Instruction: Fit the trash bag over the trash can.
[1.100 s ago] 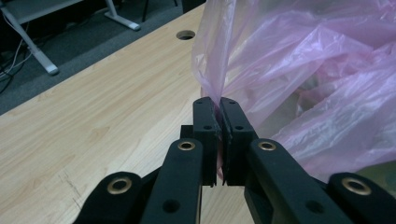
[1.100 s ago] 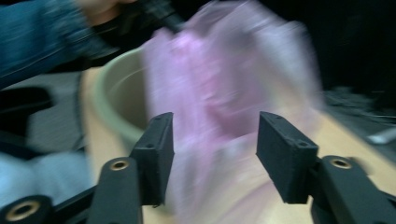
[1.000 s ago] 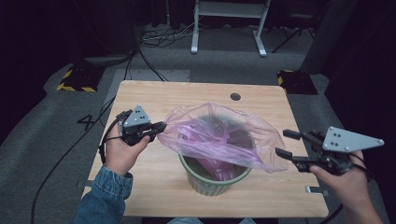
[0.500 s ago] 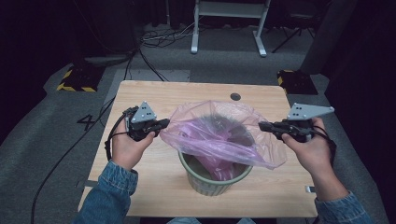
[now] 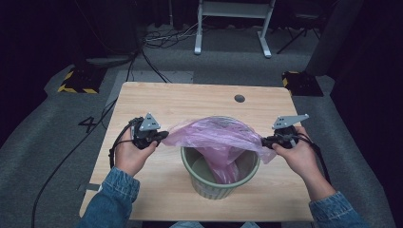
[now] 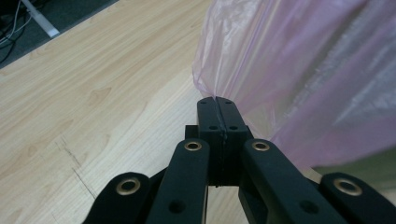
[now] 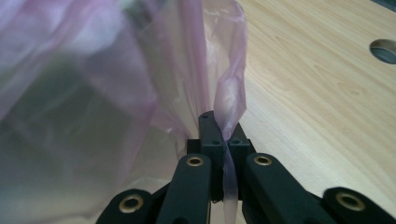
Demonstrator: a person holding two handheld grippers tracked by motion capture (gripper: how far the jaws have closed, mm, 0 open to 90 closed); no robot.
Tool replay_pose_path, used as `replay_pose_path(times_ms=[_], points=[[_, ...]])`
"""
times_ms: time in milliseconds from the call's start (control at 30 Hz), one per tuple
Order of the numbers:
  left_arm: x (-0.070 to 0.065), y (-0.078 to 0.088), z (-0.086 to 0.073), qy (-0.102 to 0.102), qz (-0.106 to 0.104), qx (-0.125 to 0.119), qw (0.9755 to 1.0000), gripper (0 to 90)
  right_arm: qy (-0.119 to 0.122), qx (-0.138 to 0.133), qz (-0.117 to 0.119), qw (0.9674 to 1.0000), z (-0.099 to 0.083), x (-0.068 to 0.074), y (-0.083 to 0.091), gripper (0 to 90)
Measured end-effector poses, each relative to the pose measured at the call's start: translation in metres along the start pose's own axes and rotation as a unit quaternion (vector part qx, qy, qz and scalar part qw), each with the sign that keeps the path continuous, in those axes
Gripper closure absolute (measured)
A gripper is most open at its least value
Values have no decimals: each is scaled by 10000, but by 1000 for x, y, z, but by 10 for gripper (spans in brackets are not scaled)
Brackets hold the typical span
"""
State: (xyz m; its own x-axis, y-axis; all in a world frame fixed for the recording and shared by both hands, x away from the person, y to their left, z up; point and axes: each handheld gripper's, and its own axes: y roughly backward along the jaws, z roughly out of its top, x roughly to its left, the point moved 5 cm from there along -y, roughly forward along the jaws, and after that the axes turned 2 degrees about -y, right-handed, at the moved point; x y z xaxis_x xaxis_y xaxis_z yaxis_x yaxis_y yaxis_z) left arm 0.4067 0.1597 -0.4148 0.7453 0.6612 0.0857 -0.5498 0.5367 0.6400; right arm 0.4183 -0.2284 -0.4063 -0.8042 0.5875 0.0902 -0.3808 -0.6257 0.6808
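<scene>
Pink, thin plastic bag (image 5: 216, 137) hung stretched between two tools over a green bin (image 5: 219, 176) on the wooden surface (image 5: 199, 97). At far left, a black cable (image 5: 71, 154) trailed off the surface edge to the grey floor (image 5: 47, 142).

Left tool (image 5: 163, 136), w/ grey three-cornered plate on top, was held in the person's left hand (image 5: 130, 154) just left of the bin. Its jaws were pressed together on the bag's left edge; in the left gripper view the left tool (image 6: 215, 99) pinched the film right at the tips, bag (image 6: 299, 70) rising up and to the right, bare wood (image 6: 93, 93) on the other side.

Middle: bag's lower part drooped down inside the bin, upper part spread across the bin's opening approx. level w/ both tools. Bin stood near the front-centre of the surface. A small round hole (image 5: 239, 98) sat in the surface behind it, well apart.

Right tool (image 5: 264, 140), in the right hand (image 5: 299, 156), was just right of the bin, jaws closed on the bag's right edge. In the right gripper view the right tool (image 7: 223, 126) had a twisted strip of film running down between its jaws, bag (image 7: 93, 93) billowing to the left, wood and the hole (image 7: 384, 50) to the right. Both denim sleeves (image 5: 111, 199) came in from the bottom.
</scene>
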Motion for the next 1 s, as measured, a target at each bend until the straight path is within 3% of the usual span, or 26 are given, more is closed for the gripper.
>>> replay_pose_path(times_ms=[33, 67, 100, 133, 167, 200, 267, 300, 333, 400, 433, 500, 600, 633, 667, 700, 767, 800, 833, 900, 933, 1000], points=[[-2, 3, -4, 23, -90, -88, 9999, 900, -10, -21, 36, 10000, -7, 2, 3, 900], [-2, 3, -4, 23, -90, -88, 9999, 900, -10, -21, 36, 10000, -7, 2, 3, 900], [-4, 9, -5, 69, -35, -254, 9996, 889, 11, -99, 107, 9999, -13, 4, 4, 887], [-4, 9, -5, 69, -35, -254, 9996, 762, 11, -99, 107, 9999, -13, 4, 4, 887], [-3, 17, -2, 88, 269, -476, 9985, 615, 162, -174, -134, 9996, -16, 4, 8, 650], [-3, 22, -1, 106, 338, -563, 9978, 512, 203, -311, -325, 9988, -15, 3, 12, 562], [-4, 29, 1, 94, 399, -634, 9971, 434, 206, -442, -425, 9979, -15, 2, 17, 530], [-6, 40, 4, 56, 484, -784, 9957, 402, 230, -666, -581, 9958, -13, 2, 30, 477], [-6, 40, 4, 56, 484, -784, 9957, 382, 238, -776, -679, 9944, -11, 2, 37, 454], [-9, 49, 8, -54, 460, -882, 9950, 363, 252, -883, -770, 9928, -10, 2, 44, 443], [-14, 54, 9, -181, 423, -887, 9950, 355, 247, -1088, -877, 9899, -7, 4, 59, 441], [-21, 57, 9, -313, 335, -887, 9950, 340, 223, -1237, -947, 9875, -6, 7, 73, 426], [-29, 57, 8, -436, 246, -836, 9952, 308, 153, -1287, -982, 9867, -6, 10, 86, 409], [-35, 55, 6, -613, 170, -799, 9948, 294, 61, -1320, -980, 9864, -7, 12, 96, 372], [-35, 55, 6, -613, 170, -799, 9948, 285, 111, -1338, -937, 9865, -7, 16, 99, 363], [-37, 52, 6, -753, 110, -764, 9942, 284, 211, -1349, -833, 9871, -7, 21, 102, 351], [-37, 47, 7, -821, 116, -698, 9941, 274, 409, -1340, -508, 9888, -4, 34, 101, 320], [-37, 47, 7, -821, 116, -698, 9941, 274, 409, -1340, -508, 9888, -4, 34, 101, 320], [-35, 41, 9, -845, 118, -662, 9941, 279, 629, -1267, -205, 9897, -2, 48, 96, 321], [-34, 38, 11, -826, 115, -684, 9942, 298, 717, -1218, -140, 9899, -1, 53, 92, 322], [-31, 33, 13, -851, 74, -724, 9937, 406, 952, -1125, -60, 9891, 0, 59, 85, 384], [-31, 31, 14, -843, 31, -729, 9938, 543, 1055, -1075, 24, 9886, 1, 62, 82, 406]])
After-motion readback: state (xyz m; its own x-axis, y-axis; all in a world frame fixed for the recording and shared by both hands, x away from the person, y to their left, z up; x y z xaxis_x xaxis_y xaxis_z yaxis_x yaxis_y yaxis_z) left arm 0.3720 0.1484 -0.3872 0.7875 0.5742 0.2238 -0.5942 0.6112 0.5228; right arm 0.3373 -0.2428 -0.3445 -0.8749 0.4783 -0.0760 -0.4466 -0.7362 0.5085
